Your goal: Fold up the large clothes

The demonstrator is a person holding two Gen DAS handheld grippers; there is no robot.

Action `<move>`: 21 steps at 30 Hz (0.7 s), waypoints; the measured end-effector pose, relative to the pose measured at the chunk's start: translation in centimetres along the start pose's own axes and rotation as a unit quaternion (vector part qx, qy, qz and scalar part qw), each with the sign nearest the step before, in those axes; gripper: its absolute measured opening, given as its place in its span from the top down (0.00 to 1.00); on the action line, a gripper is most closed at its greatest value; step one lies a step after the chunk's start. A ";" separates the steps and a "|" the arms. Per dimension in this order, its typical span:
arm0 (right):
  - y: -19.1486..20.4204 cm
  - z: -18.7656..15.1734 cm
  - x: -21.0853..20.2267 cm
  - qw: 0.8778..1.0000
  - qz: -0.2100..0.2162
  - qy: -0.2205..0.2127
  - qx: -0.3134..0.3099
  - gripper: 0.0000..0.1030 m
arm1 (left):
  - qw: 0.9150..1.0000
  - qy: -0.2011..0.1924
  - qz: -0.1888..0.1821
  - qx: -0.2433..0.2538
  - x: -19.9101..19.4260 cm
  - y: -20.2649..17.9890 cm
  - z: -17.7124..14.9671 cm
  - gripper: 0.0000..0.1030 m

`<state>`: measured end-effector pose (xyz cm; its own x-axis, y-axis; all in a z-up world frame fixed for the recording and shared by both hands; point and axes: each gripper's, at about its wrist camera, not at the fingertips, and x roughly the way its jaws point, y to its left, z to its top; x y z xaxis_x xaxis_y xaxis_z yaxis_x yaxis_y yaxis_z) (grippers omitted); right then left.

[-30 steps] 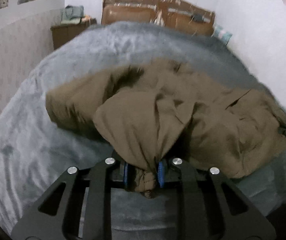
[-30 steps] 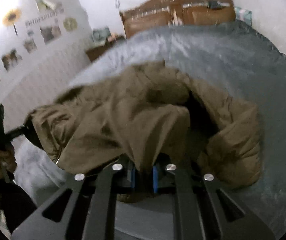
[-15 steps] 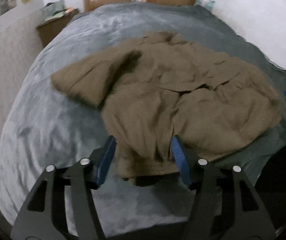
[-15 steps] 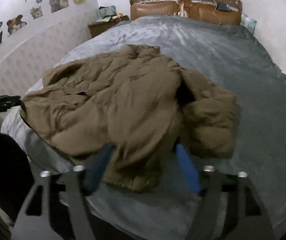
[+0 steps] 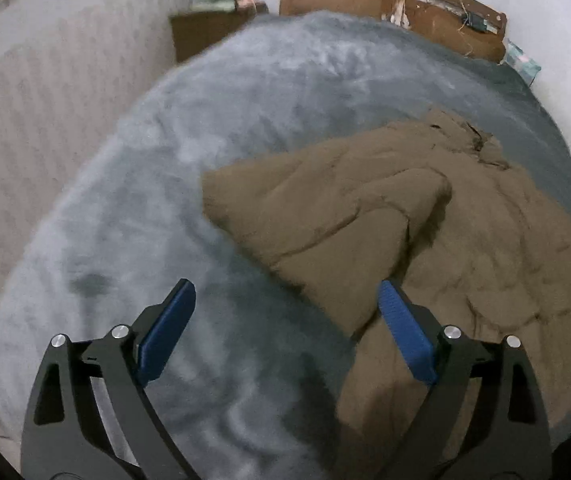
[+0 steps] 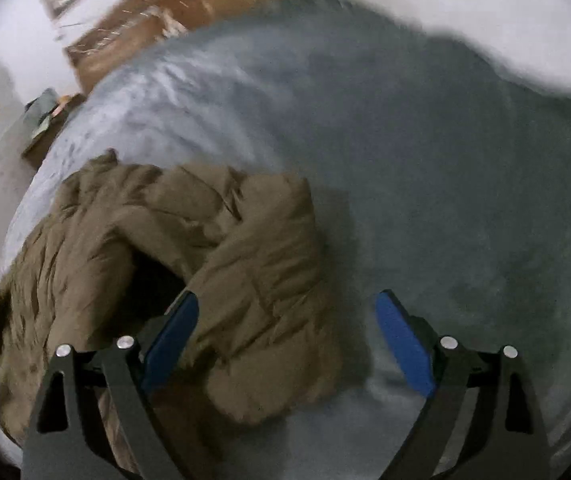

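A large brown padded coat (image 5: 425, 248) lies spread on a grey fleece-covered bed (image 5: 133, 208). In the left wrist view it fills the right half, one sleeve pointing left. My left gripper (image 5: 285, 300) is open and empty above the coat's near left edge, its right pad (image 5: 403, 336) over the fabric. In the right wrist view the coat (image 6: 189, 248) lies at the left, its other sleeve folded toward me. My right gripper (image 6: 287, 312) is open and empty over that sleeve's end and the bare blanket (image 6: 445, 184).
A wooden headboard (image 5: 389, 4) stands at the far end of the bed. A brown nightstand (image 5: 205, 32) with a bag on it stands at the far left by the wall. Walls border both sides of the bed.
Both grippers let go of the coat's hem a second ago and it dropped flat on the bed. Since then the left gripper swung left and the right gripper swung right, both open.
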<state>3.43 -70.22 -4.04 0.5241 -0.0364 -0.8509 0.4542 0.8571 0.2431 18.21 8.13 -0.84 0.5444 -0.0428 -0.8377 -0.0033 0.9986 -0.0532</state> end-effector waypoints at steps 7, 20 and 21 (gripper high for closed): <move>2.4 -0.4 7.5 0.996 0.012 0.081 -0.027 0.66 | 0.998 0.056 -0.002 0.015 8.5 -2.2 0.5 0.11; 2.6 3.4 -0.7 0.931 -0.303 -0.166 -0.116 0.93 | 0.976 -0.153 0.157 -0.004 5.1 -4.4 5.8 0.58; 2.8 3.4 -0.4 0.931 -0.304 -0.163 -0.121 0.93 | 0.965 -0.176 0.192 -0.009 4.4 -4.5 6.1 0.34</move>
<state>6.97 -69.52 -1.44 0.4319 -0.6725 -0.6010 0.5838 0.7164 -0.3821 25.69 3.59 -0.97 0.7511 0.3474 -0.5614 -0.2741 0.9377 0.2135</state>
